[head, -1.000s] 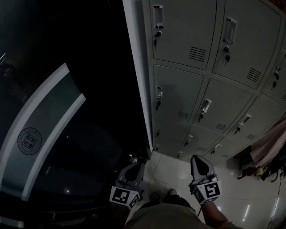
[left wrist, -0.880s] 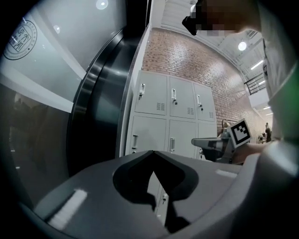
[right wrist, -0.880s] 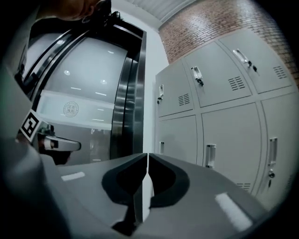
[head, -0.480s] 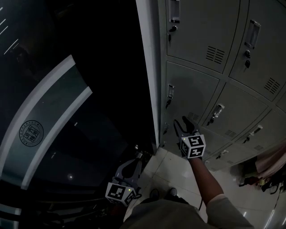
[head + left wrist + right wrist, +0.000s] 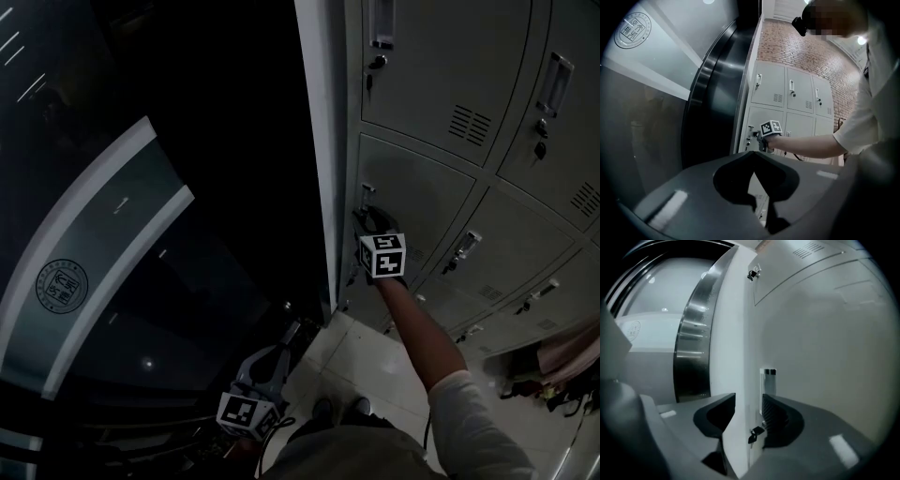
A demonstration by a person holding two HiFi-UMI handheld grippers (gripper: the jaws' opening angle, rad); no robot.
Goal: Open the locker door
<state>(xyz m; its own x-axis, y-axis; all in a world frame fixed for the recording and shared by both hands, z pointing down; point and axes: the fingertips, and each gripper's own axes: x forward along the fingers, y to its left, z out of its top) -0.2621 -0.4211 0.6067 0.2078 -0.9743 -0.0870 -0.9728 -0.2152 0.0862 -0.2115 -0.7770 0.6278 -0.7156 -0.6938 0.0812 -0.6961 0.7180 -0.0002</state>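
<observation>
I log a pale tiled floor [image 5: 349, 364]. The locker bank [image 5: 427, 192] and the person's shoes [image 5: 324, 411] stand on it.

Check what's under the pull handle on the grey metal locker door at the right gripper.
A small dark key in its lock, seen between the open right gripper's jaws. Behind the shut grey metal locker door, nothing shows.

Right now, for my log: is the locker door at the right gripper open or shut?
Shut: the locker door lies flush, no gap at its edge.
</observation>
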